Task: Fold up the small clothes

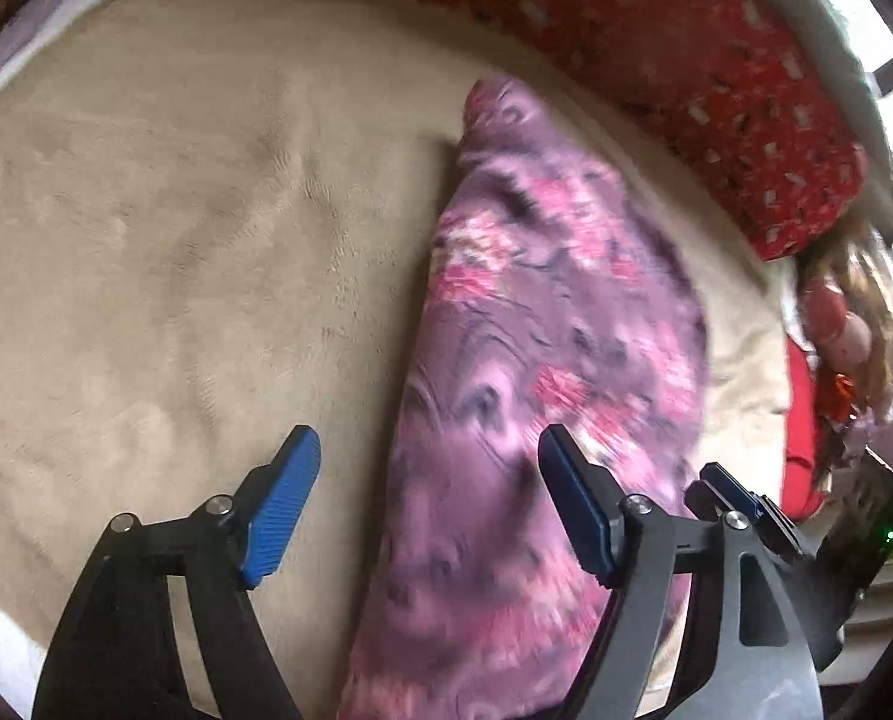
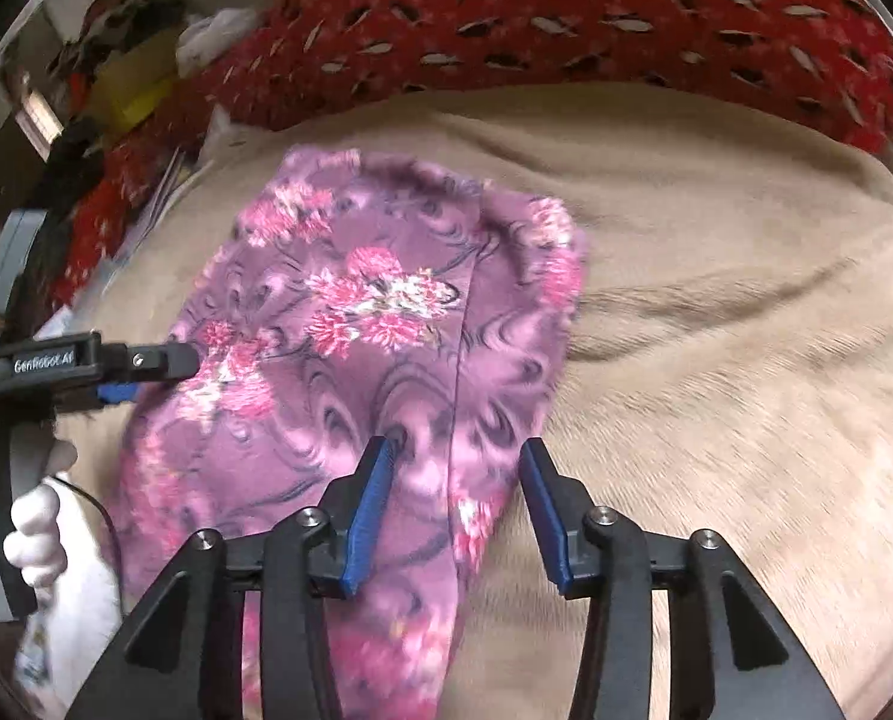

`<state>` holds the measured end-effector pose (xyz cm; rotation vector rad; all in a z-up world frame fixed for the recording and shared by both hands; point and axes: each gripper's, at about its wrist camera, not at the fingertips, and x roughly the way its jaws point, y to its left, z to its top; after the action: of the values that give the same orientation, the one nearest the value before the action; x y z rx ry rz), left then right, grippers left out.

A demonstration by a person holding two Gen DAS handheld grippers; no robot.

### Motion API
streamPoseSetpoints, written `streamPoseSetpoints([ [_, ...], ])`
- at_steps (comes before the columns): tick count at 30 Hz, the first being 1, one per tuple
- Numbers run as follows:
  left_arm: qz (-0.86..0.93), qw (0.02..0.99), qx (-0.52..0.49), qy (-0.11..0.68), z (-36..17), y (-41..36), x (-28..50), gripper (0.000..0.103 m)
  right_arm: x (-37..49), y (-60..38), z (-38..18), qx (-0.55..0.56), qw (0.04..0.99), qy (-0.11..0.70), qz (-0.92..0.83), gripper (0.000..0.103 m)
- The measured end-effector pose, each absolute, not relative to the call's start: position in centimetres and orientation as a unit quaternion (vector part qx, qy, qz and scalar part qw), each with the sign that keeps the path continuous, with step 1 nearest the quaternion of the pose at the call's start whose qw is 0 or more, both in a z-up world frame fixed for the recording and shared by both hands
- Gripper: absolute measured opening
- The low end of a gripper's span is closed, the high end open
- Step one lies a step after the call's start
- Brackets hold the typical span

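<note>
A purple garment with pink flowers (image 1: 542, 360) lies folded lengthwise on a beige blanket (image 1: 176, 240). My left gripper (image 1: 428, 450) is open, its right finger over the cloth's near part, its left finger over the blanket. In the right wrist view the garment (image 2: 356, 324) spreads across the middle. My right gripper (image 2: 455, 450) is open just above its near right edge. The left gripper (image 2: 164, 360) shows at the garment's left edge there. The right gripper's fingers (image 1: 728, 489) show at the lower right of the left wrist view.
A red patterned cushion (image 1: 686, 60) runs along the far edge of the blanket (image 2: 716, 330); it also shows in the right wrist view (image 2: 566, 18). Cluttered items (image 2: 116, 72) lie far left. A doll-like object (image 1: 842, 324) lies at the right.
</note>
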<state>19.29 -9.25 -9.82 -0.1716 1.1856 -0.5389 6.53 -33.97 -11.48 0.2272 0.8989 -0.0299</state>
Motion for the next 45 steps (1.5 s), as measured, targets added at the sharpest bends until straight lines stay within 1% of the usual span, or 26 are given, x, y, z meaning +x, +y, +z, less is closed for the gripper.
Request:
streamPoseSetpoints([
  [2,-0.254,0.808,-0.063,0.527,-9.2,-8.6,17.2,0.076,4.7,-33.7,-10.4,0.123,0.901,0.417,0.015,0.048],
  [4,-0.242,0.814,-0.034,0.527,-10.7,-8.9,15.6,0.076,3.2,-32.9,-10.8,0.125,0.903,0.411,0.027,0.047],
  [5,-0.24,0.808,-0.023,0.537,-11.8,-9.4,15.6,0.077,3.1,-32.5,-11.7,0.117,0.899,0.421,0.023,0.048],
  [6,-0.237,0.8,-0.018,0.55,-13.1,-9.8,15.6,0.08,3.4,-32.1,-13.3,0.096,0.89,0.445,0.005,0.05],
  [8,-0.232,0.799,-0.035,0.553,-13.2,-9.5,15.2,0.08,3.8,-31.6,-15.3,0.082,0.877,0.473,-0.009,0.058],
  [11,-0.237,0.809,-0.02,0.538,-11.8,-9.0,13.4,0.08,2.4,-31.9,-14.0,0.118,0.883,0.454,-0.022,0.06],
  [14,-0.229,0.823,0.028,0.519,-12.5,-9.6,11.6,0.08,0.3,-31.5,-14.3,0.093,0.886,0.453,-0.039,0.063],
  [15,-0.224,0.819,0.042,0.526,-13.5,-10.0,11.4,0.08,0.2,-31.5,-15.2,0.078,0.88,0.465,-0.059,0.067],
  [17,-0.216,0.814,0.041,0.538,-15.0,-10.3,11.4,0.084,-0.2,-31.9,-17.2,0.09,0.869,0.479,-0.079,0.073],
  [18,-0.214,0.82,0.038,0.53,-14.9,-10.4,11.4,0.085,-0.8,-32.3,-17.4,0.11,0.876,0.463,-0.082,0.074],
  [20,-0.213,0.821,0.045,0.528,-14.9,-10.6,11.3,0.086,-0.9,-32.2,-17.4,0.118,0.877,0.456,-0.092,0.075],
  [24,-0.218,0.818,0.035,0.532,-15.1,-10.2,11.3,0.087,-0.9,-31.5,-17.6,0.12,0.876,0.455,-0.104,0.08],
  [30,-0.226,0.816,0.03,0.531,-15.7,-9.0,11.2,0.093,-1.6,-31.2,-17.8,0.125,0.881,0.439,-0.127,0.085],
  [32,-0.235,0.813,0.026,0.533,-16.0,-9.0,11.3,0.099,-1.8,-31.2,-18.0,0.138,0.882,0.429,-0.138,0.087],
  [33,-0.247,0.808,0.026,0.534,-16.2,-9.1,11.4,0.103,-2.1,-31.3,-18.1,0.145,0.883,0.423,-0.144,0.087],
  [36,-0.259,0.808,0.032,0.528,-16.1,-8.6,10.8,0.103,-2.6,-31.5,-18.1,0.149,0.882,0.422,-0.146,0.088],
  [38,-0.266,0.812,0.03,0.519,-15.7,-8.2,10.5,0.103,-2.0,-31.9,-17.6,0.148,0.873,0.442,-0.141,0.087],
  [40,-0.266,0.821,0.024,0.504,-14.6,-7.5,10.3,0.103,-1.1,-32.5,-16.8,0.162,0.868,0.449,-0.14,0.085],
  [43,-0.264,0.838,0.019,0.477,-12.3,-7.1,11.3,0.103,-0.7,-34.0,-14.3,0.199,0.885,0.395,-0.142,0.086],
  [45,-0.264,0.843,0.011,0.468,-11.1,-7.2,12.6,0.103,0.6,-34.9,-13.3,0.225,0.889,0.378,-0.127,0.085],
])
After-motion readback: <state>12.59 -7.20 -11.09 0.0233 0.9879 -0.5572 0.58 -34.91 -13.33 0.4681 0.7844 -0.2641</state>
